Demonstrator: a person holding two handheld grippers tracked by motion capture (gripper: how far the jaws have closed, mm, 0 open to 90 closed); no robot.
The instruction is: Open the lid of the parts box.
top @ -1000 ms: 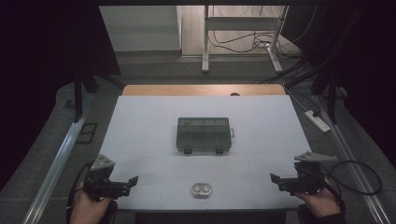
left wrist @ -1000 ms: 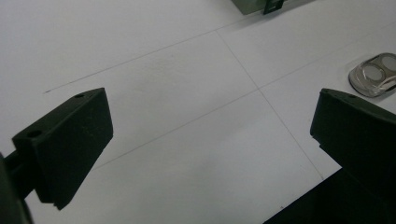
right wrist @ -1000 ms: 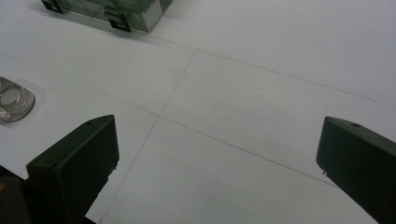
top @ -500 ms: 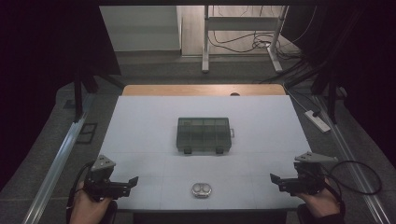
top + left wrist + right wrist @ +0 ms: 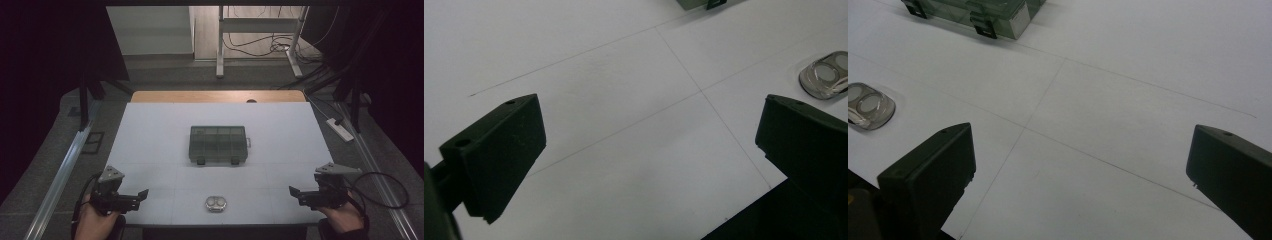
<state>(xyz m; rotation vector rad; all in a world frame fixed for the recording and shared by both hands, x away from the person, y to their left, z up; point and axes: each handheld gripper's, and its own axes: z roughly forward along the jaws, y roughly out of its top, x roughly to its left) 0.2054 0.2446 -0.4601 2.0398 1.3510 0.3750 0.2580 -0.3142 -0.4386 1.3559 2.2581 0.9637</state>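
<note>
Your left gripper sits at the lower left of the high view, over the near left corner of the white table top. Jaws spread wide, nothing between them; in the left gripper view there's bare white surface between the two black pads.

Your right gripper mirrors it at the lower right of the high view, over the near right corner. Jaws also released and wide apart, holding nothing; the right gripper view shows only table between them.

The small clear rounded plastic case with two pale round inserts lies flat near the bottom centre of the high view, close to the near table edge, between the two grippers and well apart from both. It shows at the upper right edge of the left gripper view and at the left edge of the right gripper view. What the inserts are, I can't tell; too small and dim.

The dark translucent rectangular compartment box with two black latches sits mid-frame in the high view, lid closed, latches facing you, beyond the small case and clear of it. Its latch side shows at the top left of the right gripper view.

Both grippers point inward toward the table's middle, your hands at the bottom edge of the high view.
</note>
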